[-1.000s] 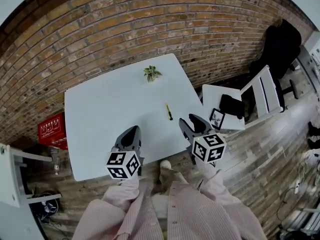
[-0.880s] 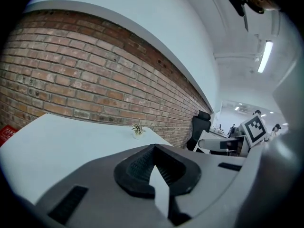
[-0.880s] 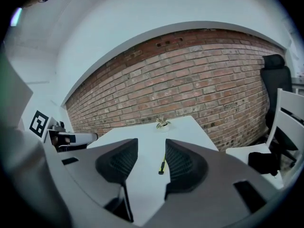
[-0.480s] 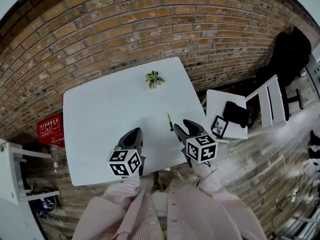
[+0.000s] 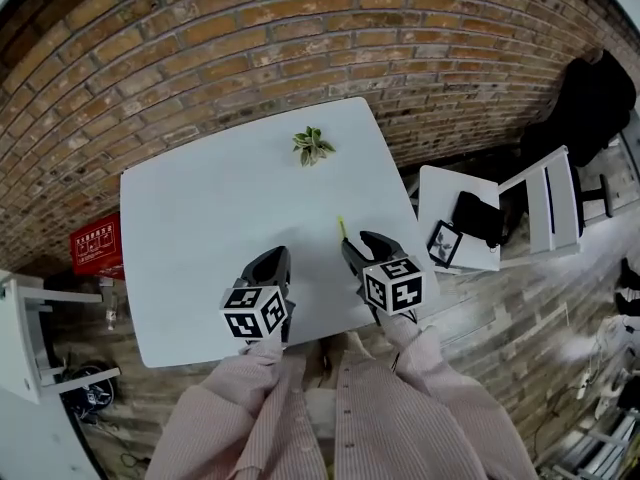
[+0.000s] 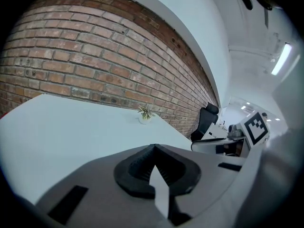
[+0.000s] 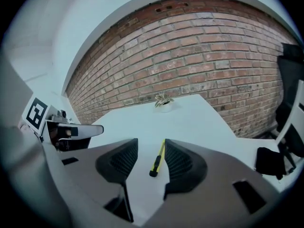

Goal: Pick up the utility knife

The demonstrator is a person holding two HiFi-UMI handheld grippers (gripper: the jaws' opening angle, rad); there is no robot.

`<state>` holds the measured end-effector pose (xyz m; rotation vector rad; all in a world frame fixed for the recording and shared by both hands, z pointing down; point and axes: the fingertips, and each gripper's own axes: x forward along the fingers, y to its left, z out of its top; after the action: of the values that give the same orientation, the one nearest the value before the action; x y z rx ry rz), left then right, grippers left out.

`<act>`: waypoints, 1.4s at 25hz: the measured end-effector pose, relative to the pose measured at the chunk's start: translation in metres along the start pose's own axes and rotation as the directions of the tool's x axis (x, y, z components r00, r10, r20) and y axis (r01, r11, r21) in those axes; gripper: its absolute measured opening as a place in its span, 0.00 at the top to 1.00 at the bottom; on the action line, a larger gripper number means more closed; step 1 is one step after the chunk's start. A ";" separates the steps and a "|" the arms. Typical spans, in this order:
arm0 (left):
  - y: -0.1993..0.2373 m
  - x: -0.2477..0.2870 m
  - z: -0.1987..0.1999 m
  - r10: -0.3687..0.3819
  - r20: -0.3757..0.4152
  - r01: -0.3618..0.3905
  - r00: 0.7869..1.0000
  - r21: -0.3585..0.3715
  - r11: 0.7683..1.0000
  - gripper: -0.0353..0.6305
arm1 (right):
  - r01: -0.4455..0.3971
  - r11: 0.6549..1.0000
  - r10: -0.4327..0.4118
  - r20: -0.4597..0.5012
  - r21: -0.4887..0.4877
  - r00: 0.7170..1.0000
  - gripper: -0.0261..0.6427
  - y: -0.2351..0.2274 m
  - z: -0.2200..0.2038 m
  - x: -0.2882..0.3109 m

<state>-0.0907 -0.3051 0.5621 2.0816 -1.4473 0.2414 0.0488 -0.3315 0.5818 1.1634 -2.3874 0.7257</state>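
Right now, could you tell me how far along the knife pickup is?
Looks done: the right gripper, jaws open, is lined up with the utility knife. In hand: the approach; the knife lies on the table, ungripped. Remaining: close and lift. The left gripper is shut, empty.

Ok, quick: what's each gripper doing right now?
Left gripper: closed, empty.
Right gripper: open, holding nothing; the utility knife lies on the table, seen between its fingers, ungripped.

Slim yellow-and-black utility knife (image 7: 158, 159), lying flat on white table (image 5: 200, 228), black end toward near edge
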 end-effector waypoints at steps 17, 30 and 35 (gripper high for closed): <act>0.016 0.027 -0.020 -0.061 -0.116 0.059 0.991 -0.017 0.998 0.96 | 0.156 0.987 -0.161 -0.161 -0.043 0.974 0.70 -0.014 -0.034 0.053; 0.015 0.028 -0.024 -0.090 -0.129 0.088 0.988 -0.024 0.996 0.96 | 0.207 0.967 -0.233 -0.181 -0.148 0.956 0.75 -0.012 -0.039 0.056; 0.015 0.027 -0.025 -0.090 -0.128 0.088 0.988 -0.024 0.996 0.96 | 0.190 0.968 -0.221 -0.199 -0.161 0.955 0.83 -0.004 -0.041 0.057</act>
<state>-0.0892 -0.3157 0.6001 2.0703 -1.2735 0.3195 0.0233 -0.3435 0.6468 1.1878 -2.0658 0.5732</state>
